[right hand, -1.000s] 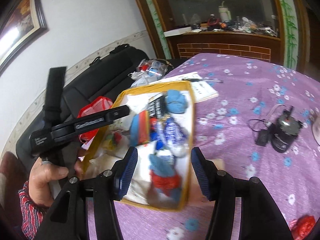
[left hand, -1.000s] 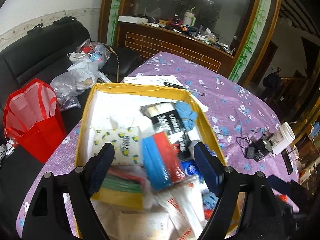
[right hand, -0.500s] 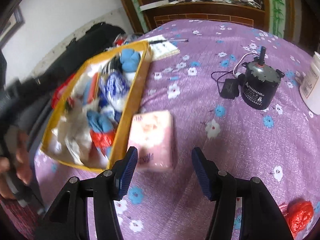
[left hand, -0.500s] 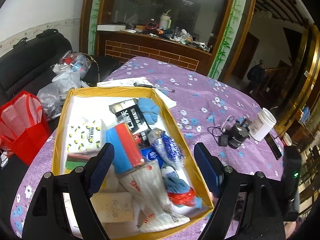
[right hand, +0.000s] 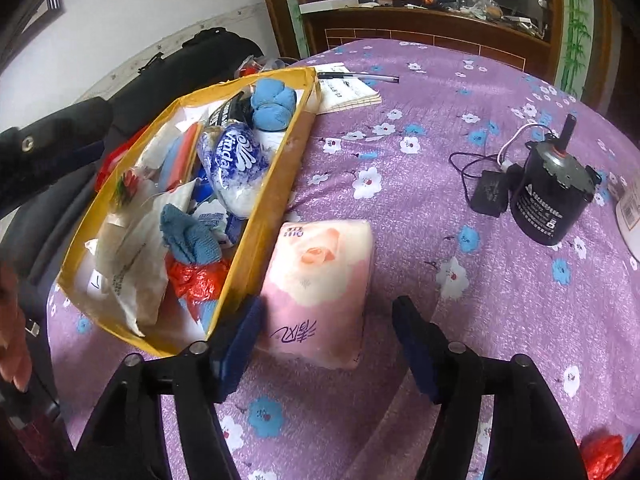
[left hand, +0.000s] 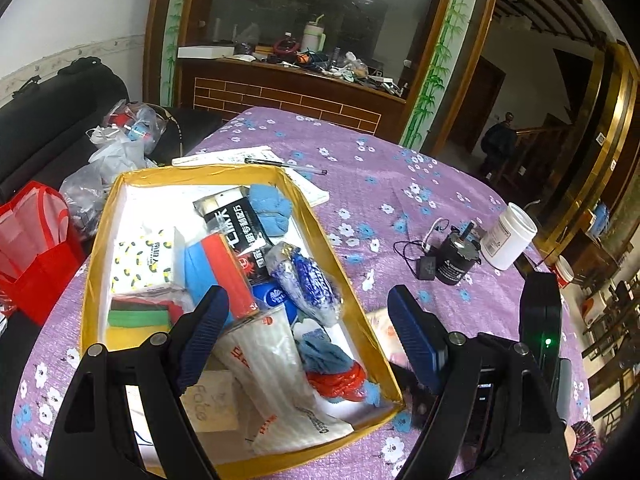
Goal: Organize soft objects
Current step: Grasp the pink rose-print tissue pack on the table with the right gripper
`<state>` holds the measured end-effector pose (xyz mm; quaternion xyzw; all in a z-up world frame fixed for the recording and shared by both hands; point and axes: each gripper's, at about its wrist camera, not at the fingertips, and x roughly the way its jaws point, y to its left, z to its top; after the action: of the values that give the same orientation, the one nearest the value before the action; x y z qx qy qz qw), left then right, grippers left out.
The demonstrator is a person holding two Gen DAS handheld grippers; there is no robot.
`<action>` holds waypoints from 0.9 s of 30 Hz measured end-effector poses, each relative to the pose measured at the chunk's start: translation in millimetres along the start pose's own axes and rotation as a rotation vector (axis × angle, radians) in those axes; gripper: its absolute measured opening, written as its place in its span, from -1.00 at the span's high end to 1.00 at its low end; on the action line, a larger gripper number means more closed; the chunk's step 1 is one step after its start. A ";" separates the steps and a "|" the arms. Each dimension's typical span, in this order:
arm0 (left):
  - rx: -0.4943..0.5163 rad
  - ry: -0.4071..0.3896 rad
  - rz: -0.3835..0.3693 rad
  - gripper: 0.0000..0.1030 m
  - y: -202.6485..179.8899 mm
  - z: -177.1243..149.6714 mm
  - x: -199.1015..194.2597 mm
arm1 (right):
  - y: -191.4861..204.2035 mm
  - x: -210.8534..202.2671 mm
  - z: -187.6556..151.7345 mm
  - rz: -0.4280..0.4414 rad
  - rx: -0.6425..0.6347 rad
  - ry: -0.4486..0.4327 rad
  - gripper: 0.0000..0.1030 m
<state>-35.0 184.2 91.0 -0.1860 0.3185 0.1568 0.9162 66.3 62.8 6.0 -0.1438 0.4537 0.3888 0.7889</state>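
Right tongs [right hand: 326,344] dropped, closing around pink tissue pack [right hand: 320,280] beside box [right hand: 276,192].

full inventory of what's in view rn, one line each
pink tissue pack: 1, pink, on the cloth beside the box, between the right jaws.
yellow box: 1, yellow, on the table, full.
blue cloth: 1, far end of box.
Vinda tissue pack: 1, blue-white, in box.
red bag: 1, near corner of box.
motor: 1, black, right of box.
white jar: 1, beside motor.
pen: 1, on papers.
left gripper: open, over box.
right gripper: closing around tissue pack.
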 end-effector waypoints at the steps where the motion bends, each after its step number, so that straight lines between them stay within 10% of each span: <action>1: 0.003 0.001 0.000 -0.59 -0.7 0.1 -0.1 | 1.0 -1.5 0.8 -0.009 -0.001 0.000 0.04; 10: 0.005 -0.004 -0.027 -0.59 -10.3 -2.2 -4.1 | -22.2 -28.4 -6.6 0.020 0.072 -0.004 0.50; 13: 0.006 -0.003 -0.041 -0.59 -14.8 -2.3 -4.2 | -24.1 -32.0 -8.0 0.015 0.083 0.007 0.36; 16: 0.011 -0.002 -0.042 -0.59 -17.6 -3.6 -5.2 | -24.1 -31.4 -9.7 -0.023 0.082 0.012 -0.26; 27: 0.002 -0.003 -0.045 -0.59 -14.3 -4.0 -7.2 | -3.4 -3.0 -7.3 -0.112 0.006 0.050 -0.23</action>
<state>-36.7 168.7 96.2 -0.1921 0.3130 0.1361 0.9201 63.5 54.9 4.0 -0.1765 0.4658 0.3391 0.7981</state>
